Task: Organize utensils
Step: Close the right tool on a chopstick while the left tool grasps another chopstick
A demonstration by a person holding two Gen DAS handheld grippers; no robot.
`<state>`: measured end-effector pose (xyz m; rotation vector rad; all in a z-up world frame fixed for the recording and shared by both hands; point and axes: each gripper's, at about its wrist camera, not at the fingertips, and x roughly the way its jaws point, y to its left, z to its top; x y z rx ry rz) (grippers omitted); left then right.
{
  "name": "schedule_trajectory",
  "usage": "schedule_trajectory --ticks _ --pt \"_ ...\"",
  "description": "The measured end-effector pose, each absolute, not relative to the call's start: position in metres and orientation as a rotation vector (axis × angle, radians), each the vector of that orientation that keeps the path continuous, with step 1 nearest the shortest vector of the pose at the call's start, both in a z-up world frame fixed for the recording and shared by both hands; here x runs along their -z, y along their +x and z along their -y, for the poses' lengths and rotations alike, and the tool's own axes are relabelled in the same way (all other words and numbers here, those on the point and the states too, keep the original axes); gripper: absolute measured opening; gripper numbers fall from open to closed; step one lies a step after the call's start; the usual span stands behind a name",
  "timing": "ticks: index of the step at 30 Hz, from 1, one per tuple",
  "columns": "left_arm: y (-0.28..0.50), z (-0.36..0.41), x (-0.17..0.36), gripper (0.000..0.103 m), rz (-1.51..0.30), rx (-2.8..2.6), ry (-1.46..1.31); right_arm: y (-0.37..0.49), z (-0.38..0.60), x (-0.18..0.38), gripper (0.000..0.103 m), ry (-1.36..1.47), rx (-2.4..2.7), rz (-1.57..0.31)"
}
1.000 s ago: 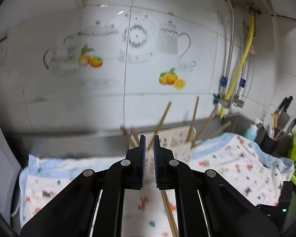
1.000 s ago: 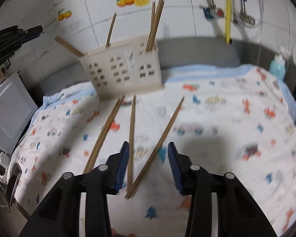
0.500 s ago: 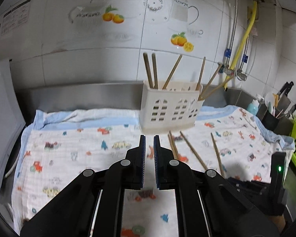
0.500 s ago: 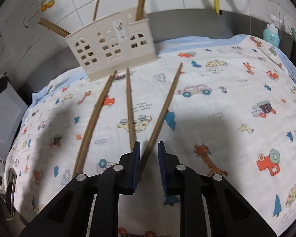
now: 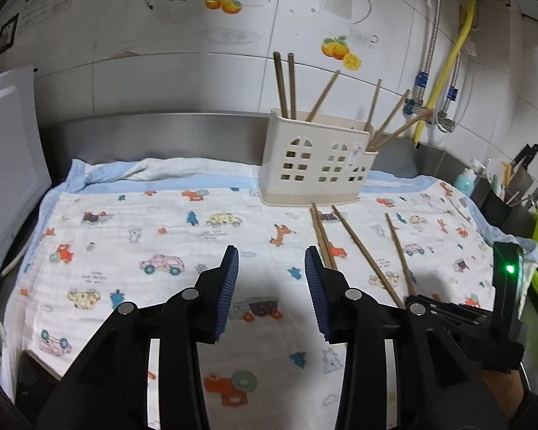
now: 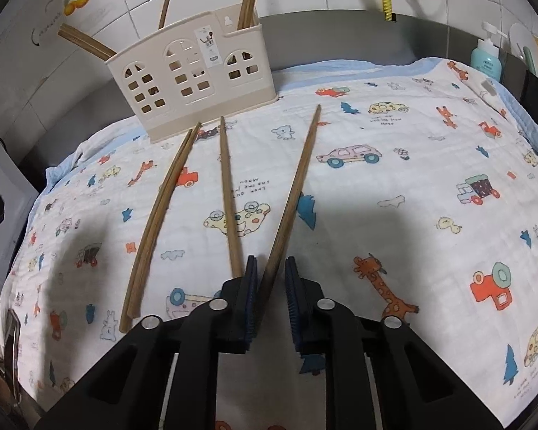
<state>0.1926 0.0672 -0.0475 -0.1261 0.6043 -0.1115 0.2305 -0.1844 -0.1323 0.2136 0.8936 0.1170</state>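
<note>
1. Left wrist view first: the left gripper (image 5: 270, 286) hangs over the printed cloth (image 5: 132, 236), jaws standing apart after just opening, with nothing but cloth between the blue pads.
2. Same view, toward the far edge of the cloth: the cream utensil holder (image 5: 317, 165) stands upright against the steel backsplash (image 5: 154, 132), with several chopsticks sticking out of it, two straight up at its left end and others leaning right.
3. Still on the left camera: loose chopsticks (image 5: 358, 243) lie on the cloth in front of the holder, running toward the near right, and the right gripper's black body (image 5: 459, 315) sits at their near ends with a green light glowing on it.
4. Off the cloth's right edge there is a blue soap bottle (image 5: 464, 181) and a dark pot of knives (image 5: 498, 200).
5. Over to the right wrist view: the right gripper (image 6: 270, 286) has its jaws drawn in close after just closing, and one chopstick (image 6: 296, 193) runs between the pads; the left pad looks to be on it, but whether the right pad presses it I cannot tell.
6. Just left of that one lies a single chopstick (image 6: 227, 193), its near end beside the left finger.
7. Further left, a pair of chopsticks (image 6: 161, 215) lies side by side, touching, their far tips near the holder's (image 6: 193, 82) base.
</note>
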Motion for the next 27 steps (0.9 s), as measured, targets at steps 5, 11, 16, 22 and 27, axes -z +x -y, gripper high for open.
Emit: schedule_trajectory --ticks 5,11,16,22,27 --pt "0.191 -0.061 0.055 0.039 -0.63 0.12 -0.135 0.233 0.181 0.133 0.014 0.183 -0.109 -0.893" --pt "0.19 -0.045 0.071 0.039 -0.684 0.152 -0.145 0.232 0.186 0.133 0.007 0.194 -0.117 -0.884" --pt "0.192 -0.025 0.089 0.039 -0.739 0.185 -0.154 0.225 0.191 0.13 0.006 0.189 -0.124 -0.865" --pt "0.2 -0.004 0.106 0.038 -0.785 0.182 -0.14 0.217 0.198 0.127 0.006 0.199 -0.148 -0.848" --pt "0.214 0.004 0.118 0.037 -0.825 0.139 -0.121 0.208 0.199 0.119 0.006 0.169 -0.163 -0.818"
